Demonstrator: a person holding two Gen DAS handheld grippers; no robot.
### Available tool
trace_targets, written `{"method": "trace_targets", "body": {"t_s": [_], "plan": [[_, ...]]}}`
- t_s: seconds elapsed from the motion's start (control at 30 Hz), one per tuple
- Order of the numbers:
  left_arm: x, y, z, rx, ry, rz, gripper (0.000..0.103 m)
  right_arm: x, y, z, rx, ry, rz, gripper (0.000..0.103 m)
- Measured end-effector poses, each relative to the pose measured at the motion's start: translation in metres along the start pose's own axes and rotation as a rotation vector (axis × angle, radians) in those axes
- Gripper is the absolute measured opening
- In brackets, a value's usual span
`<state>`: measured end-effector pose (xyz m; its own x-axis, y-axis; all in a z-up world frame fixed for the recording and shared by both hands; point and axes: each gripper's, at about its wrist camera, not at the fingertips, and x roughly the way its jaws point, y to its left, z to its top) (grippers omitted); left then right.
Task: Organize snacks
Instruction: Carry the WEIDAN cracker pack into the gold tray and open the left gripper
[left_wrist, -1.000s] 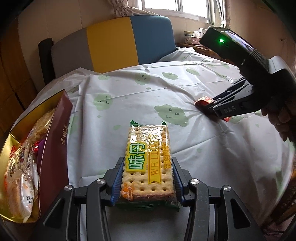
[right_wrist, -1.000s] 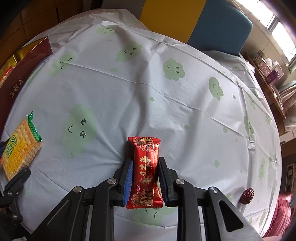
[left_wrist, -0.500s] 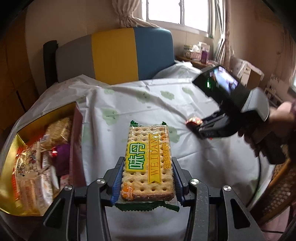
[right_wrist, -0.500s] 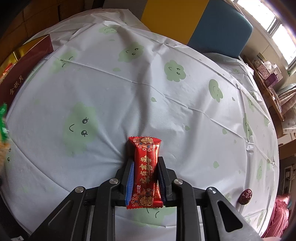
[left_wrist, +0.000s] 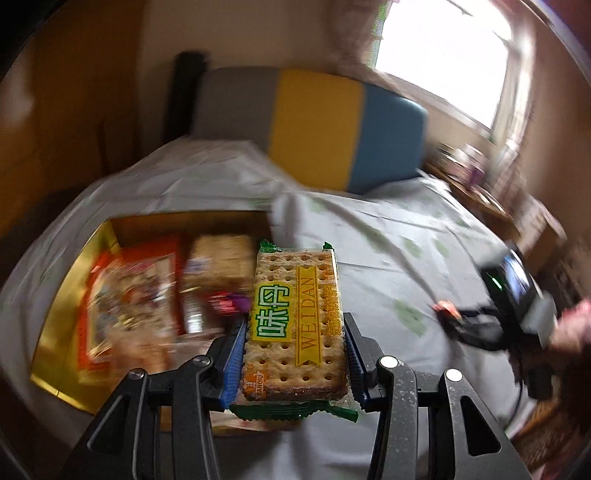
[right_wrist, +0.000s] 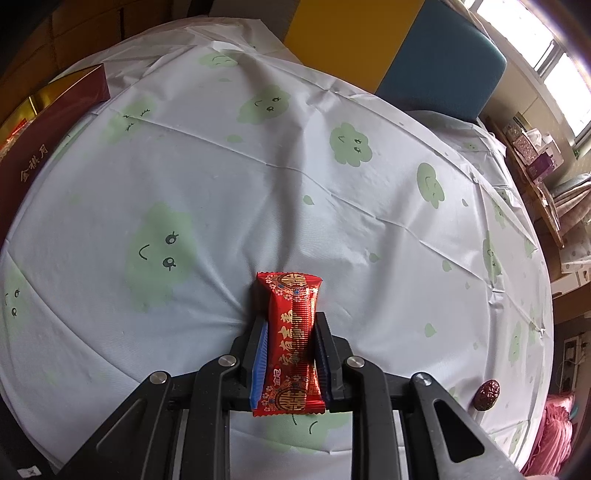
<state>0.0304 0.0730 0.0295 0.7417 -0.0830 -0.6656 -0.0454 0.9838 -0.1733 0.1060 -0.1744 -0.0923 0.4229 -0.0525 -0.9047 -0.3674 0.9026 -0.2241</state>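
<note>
Two snacks in grip, one per hand.

Left wrist view: left hand-held gripper clamped on cracker pack, blue pads pressed on both long edges, pack flat and pointing forward. Pack raised off the table, hanging over the near right edge of the gold snack box. Box open, partly filled: orange-red bag and another cracker packet inside, small red and purple wrappers beside the pack's left edge. Heavy blur, exact gap to box contents unclear. Right of the box, far side of the table: right hand-held gripper with something red at its tip, a hand behind it.

Right wrist view: right hand-held gripper clenched on red candy, wrapper upright between the pads, lower end apparently resting on the tablecloth. Box's dark red wall at far left, well apart from the candy. A dark red date loose on the table, far right of the candy.

Step, judged: carrying crackers to the box; candy grasped, lift not begun. Next move calls for centring the pack over a free spot in the box, lowering, then opening the jaws. Candy lift and carry toward the box after that.
</note>
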Motion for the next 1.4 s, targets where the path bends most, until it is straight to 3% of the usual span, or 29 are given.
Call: {"method": "trace_targets", "body": {"t_s": [0.23, 0.4, 0.6, 0.67, 0.7, 0.77, 1.4], "plan": [[0.009, 0.076, 0.016, -0.209, 0.042, 0.121, 0.048, -0.001, 0.004, 0.0, -0.015, 0.001, -0.011, 0.023], [0.024, 0.097, 0.028, -0.225, 0.067, 0.199, 0.048, -0.001, 0.003, 0.0, -0.021, 0.001, -0.013, 0.023], [0.046, 0.097, 0.038, -0.207, 0.078, 0.223, 0.049, -0.002, 0.003, 0.0, -0.021, 0.0, -0.013, 0.023], [0.058, 0.099, 0.041, -0.211, 0.082, 0.265, 0.05, -0.001, 0.004, 0.0, -0.022, 0.001, -0.014, 0.023], [0.066, 0.102, 0.041, -0.214, 0.105, 0.28, 0.056, -0.001, 0.005, 0.0, -0.022, 0.001, -0.014, 0.023], [0.077, 0.107, 0.041, -0.238, 0.149, 0.304, 0.056, -0.002, 0.005, 0.0, -0.023, 0.0, -0.016, 0.023], [0.021, 0.075, 0.009, -0.155, 0.072, 0.271, 0.057, -0.003, 0.005, 0.0, -0.03, -0.001, -0.027, 0.023]]}}
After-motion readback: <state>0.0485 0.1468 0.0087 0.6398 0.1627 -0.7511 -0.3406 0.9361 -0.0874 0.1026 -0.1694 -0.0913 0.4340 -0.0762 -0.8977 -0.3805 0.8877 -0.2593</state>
